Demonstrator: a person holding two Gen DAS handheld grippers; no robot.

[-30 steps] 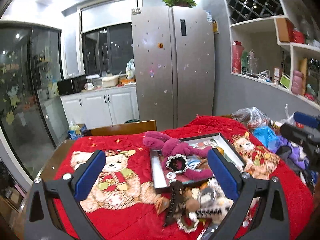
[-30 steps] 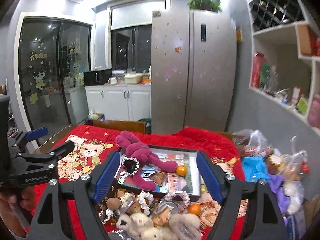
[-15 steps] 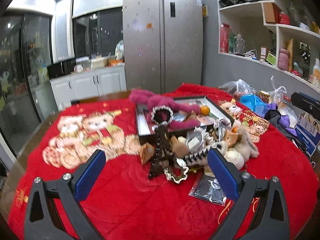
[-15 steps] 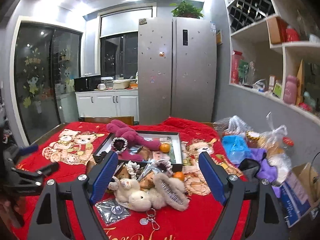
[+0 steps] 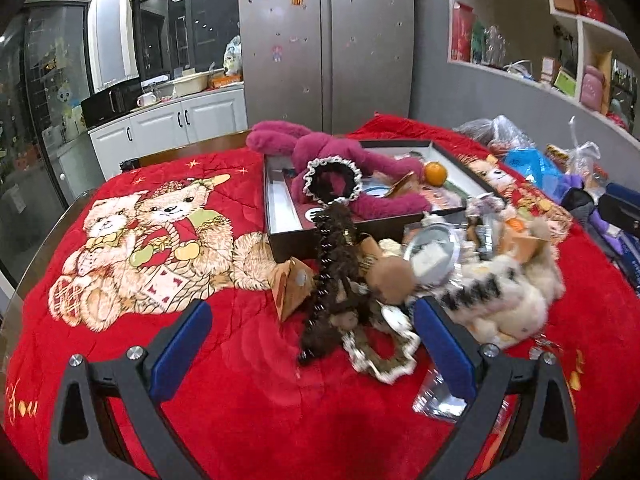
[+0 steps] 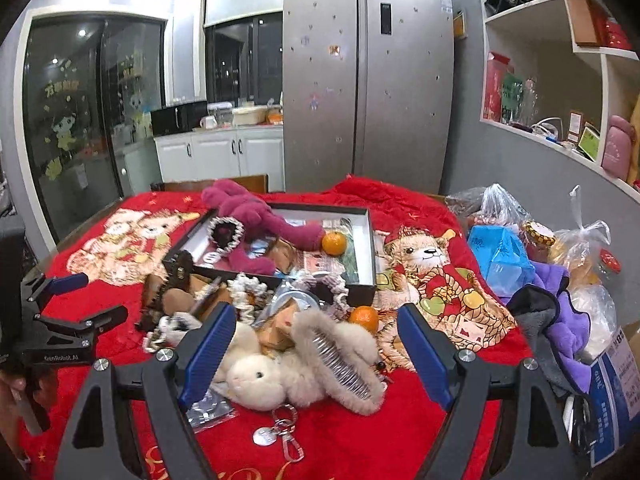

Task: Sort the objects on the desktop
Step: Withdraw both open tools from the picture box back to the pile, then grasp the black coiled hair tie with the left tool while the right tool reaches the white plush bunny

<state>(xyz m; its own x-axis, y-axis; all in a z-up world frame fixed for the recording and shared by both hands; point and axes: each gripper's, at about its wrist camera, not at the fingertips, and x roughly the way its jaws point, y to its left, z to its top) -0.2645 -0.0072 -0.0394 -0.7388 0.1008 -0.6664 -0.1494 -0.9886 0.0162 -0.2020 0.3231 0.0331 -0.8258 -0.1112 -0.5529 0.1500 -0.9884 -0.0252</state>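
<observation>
We're hovering over the mess right now, nothing picked up so far. Our left claw (image 5: 310, 338) is spread wide and holding nothing, and sitting right between its tips is a long dark brown hair clip (image 5: 334, 276), the fuzzy one with a row of teeth. Just past the clip, farther ahead of the claw, is the black tray (image 5: 332, 236), which already has a magenta plush toy (image 5: 340, 160), a black lace scrunchie (image 5: 333, 180) and an orange (image 5: 435, 173) in it.

Our right claw (image 6: 316, 346) is also spread open and empty. It's hanging over a white plush bunny (image 6: 260, 378) and a beige fuzzy hair clip (image 6: 340, 356), both roughly between its tips. A keyring (image 6: 280, 432) is lying on the red blanket (image 5: 240, 400) just below that claw, and a second orange (image 6: 363, 317) is a bit ahead of it, close to the tray's near wall.

So we're guessing this is the approach step: lining up on the loose pile in front of the tray. For the left side the brown clip looks like the obvious target. It's tangled in with a frilly scrunchie (image 5: 384, 354) and other bits, so we'd need to come down squarely over its spine, squeeze firmly, and lift slowly so the neighbours don't come along.
</observation>
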